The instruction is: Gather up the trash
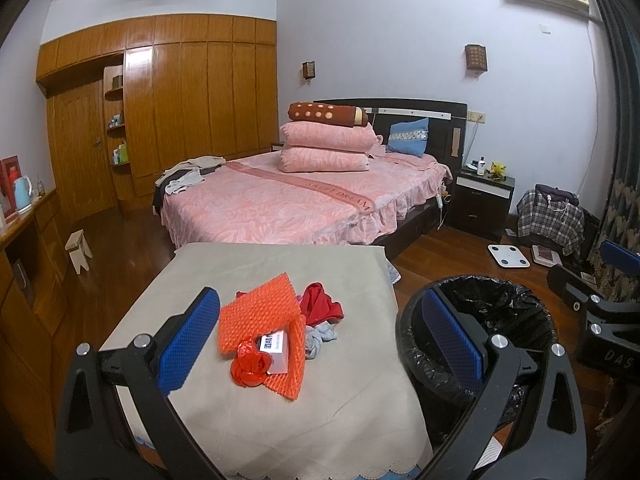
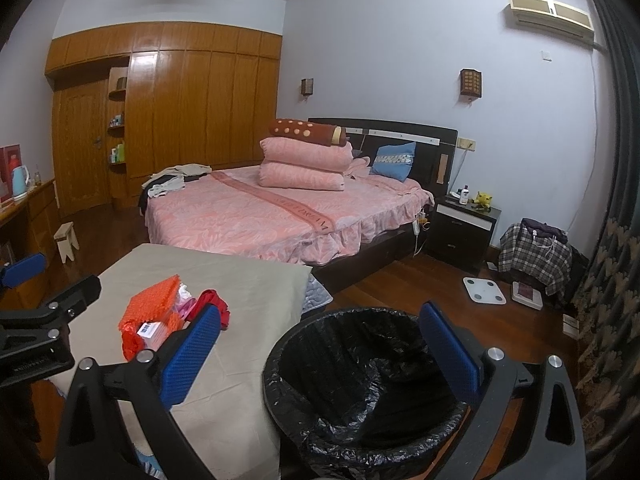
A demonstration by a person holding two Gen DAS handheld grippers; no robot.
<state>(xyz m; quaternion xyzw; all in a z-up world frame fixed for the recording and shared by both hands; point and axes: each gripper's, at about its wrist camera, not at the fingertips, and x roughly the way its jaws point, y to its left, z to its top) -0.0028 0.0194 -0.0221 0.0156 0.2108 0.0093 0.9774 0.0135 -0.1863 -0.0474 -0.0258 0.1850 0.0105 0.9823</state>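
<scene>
A table draped in a beige cloth (image 1: 256, 412) stands in a bedroom, with a pink-covered bed (image 1: 288, 200) beyond it and a wooden wardrobe (image 1: 180, 92) along the far wall. The left gripper (image 1: 320, 344) hangs above the table's near part, its jaws spread wide and holding nothing. Just ahead of it, between its fingers, lies the trash: an orange foam sheet (image 1: 256, 312), a small white box (image 1: 274, 350), a red crumpled wrapper (image 1: 250, 368) and red cloth (image 1: 322, 302). The right gripper (image 2: 320, 356) is wide apart too, empty, over a black-lined bin (image 2: 360, 380) that sits just right of the table's edge. Bare wooden floor (image 2: 384, 284) lies past the bin.
</scene>
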